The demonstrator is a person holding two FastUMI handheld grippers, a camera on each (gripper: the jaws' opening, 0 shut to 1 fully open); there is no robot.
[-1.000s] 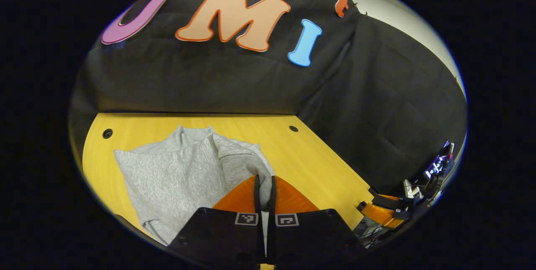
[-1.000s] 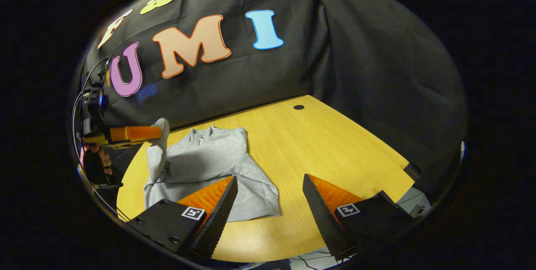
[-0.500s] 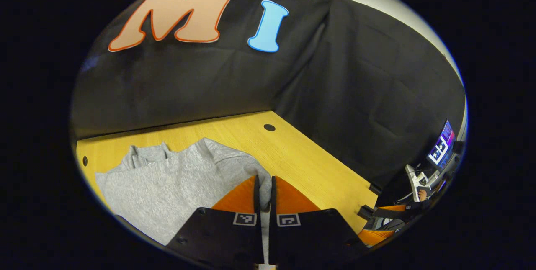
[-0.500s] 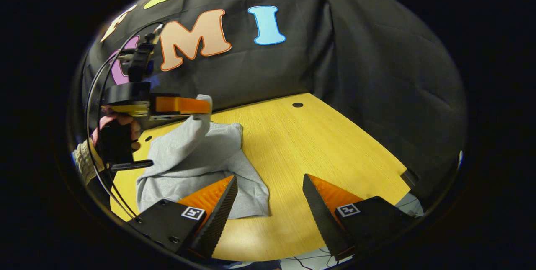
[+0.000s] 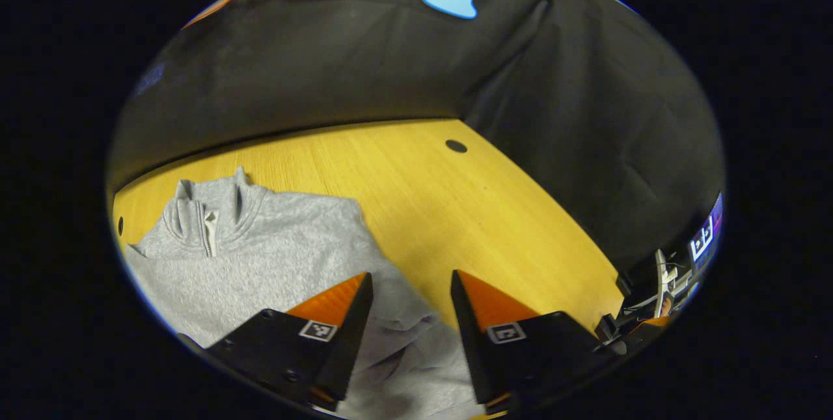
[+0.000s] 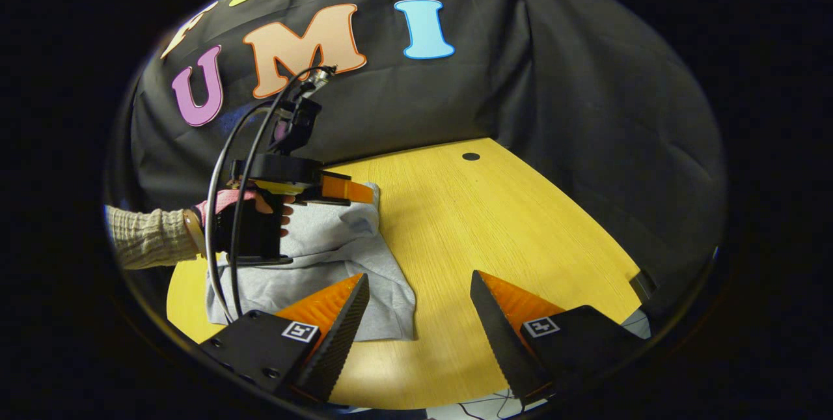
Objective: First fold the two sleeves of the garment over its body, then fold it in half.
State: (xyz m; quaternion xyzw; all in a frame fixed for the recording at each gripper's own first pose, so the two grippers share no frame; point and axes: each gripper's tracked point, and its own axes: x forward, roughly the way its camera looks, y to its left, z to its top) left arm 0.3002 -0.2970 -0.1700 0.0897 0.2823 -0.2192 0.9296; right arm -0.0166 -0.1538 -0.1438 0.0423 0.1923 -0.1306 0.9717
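Left gripper view — garment [image 5: 273, 257] collar toward booth wall; left gripper [image 5: 407, 290], right gripper [image 6: 420, 293] fingers wide

Yellow wood-grain table [image 6: 520, 224]: wide bare stretch to the right of the grey knitted pullover [image 6: 325, 257], open up to the black cloth booth wall [image 6: 586, 114], which closes off the back and right sides. A small dark round hole [image 6: 470, 156] sits in the top near the back corner.

Left gripper [image 5: 408, 296], fingers spread, hangs low over the pullover's right part; in the right gripper view it and the holding hand [image 6: 260, 208] with beige ribbed sleeve [image 6: 146, 238] block the garment's left half.

Right gripper [image 6: 420, 296], jaws wide, at the near edge, bare table between the fingers.
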